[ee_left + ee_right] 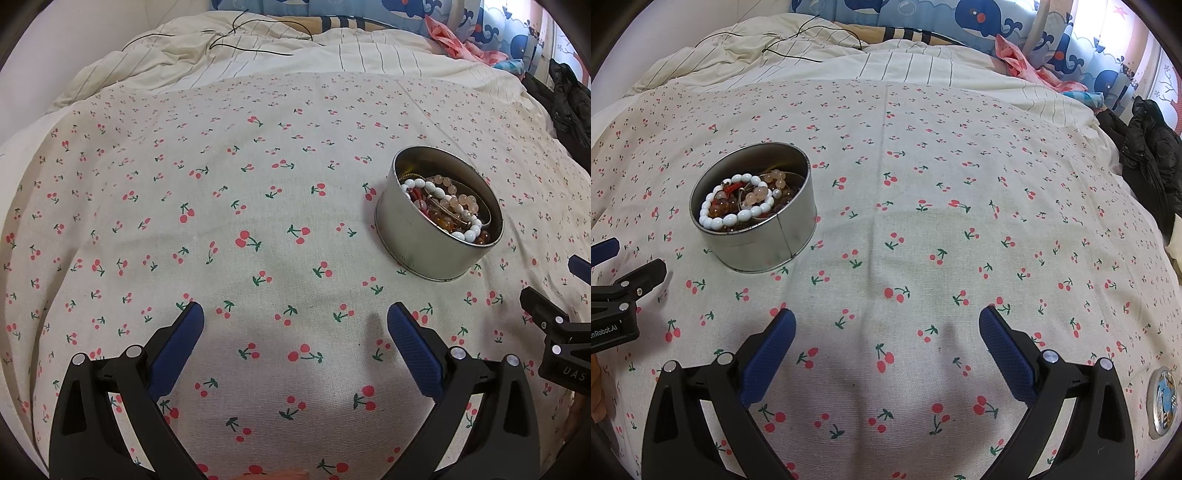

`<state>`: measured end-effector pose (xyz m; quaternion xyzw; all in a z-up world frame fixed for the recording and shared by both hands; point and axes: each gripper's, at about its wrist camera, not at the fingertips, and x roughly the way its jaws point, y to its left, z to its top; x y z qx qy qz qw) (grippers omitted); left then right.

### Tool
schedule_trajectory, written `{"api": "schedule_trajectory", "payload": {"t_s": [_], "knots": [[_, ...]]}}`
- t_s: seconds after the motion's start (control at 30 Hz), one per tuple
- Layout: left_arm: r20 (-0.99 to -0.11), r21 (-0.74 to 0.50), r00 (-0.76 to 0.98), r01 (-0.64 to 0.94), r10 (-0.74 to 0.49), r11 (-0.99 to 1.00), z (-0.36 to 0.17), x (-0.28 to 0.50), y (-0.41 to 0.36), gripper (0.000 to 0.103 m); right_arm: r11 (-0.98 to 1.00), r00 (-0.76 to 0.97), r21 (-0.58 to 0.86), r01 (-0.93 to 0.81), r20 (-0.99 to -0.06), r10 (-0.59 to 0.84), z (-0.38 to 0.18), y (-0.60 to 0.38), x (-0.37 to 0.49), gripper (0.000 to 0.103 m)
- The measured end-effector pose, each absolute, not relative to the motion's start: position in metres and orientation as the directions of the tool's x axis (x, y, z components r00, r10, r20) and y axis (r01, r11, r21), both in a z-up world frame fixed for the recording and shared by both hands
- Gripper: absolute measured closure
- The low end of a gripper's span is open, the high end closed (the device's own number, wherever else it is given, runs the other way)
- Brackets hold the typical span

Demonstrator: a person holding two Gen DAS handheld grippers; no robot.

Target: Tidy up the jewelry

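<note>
A round silver tin [413, 243] stands on the cherry-print cloth [221, 206], to the right in the left wrist view and to the left in the right wrist view [764, 243]. It holds several bead bracelets [448, 210], white, pink and amber [738, 205]. My left gripper [295, 317] is open and empty over bare cloth, below and left of the tin. My right gripper [887, 321] is open and empty, below and right of the tin. Each gripper shows at the edge of the other's view.
A round tin lid [1161, 402] lies on the cloth at the lower right of the right wrist view. A striped duvet [332, 55] with a black cable [251, 40] lies behind. A black jacket [1152, 162] is at the right edge.
</note>
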<state>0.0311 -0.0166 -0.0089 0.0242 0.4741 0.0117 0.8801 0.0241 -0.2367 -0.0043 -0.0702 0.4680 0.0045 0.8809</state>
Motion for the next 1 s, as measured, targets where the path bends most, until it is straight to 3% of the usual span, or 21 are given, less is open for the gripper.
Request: {"api": "schedule_trajectory", "payload": {"t_s": [0.73,1.0], "knots": [[-0.834,0.047,0.55,0.004,0.037,0.999,-0.01,0.031,-0.017,0.007,0.99,0.561,-0.119,-0.073,-0.826,-0.058,-0.004,-0.236,0.024,0.008],[-0.772,0.075,0.633,0.008,0.053,0.997,0.001,0.019,-0.018,0.011,0.99,0.56,-0.118,-0.072,-0.826,-0.058,-0.005,-0.235,0.024,0.008]]}}
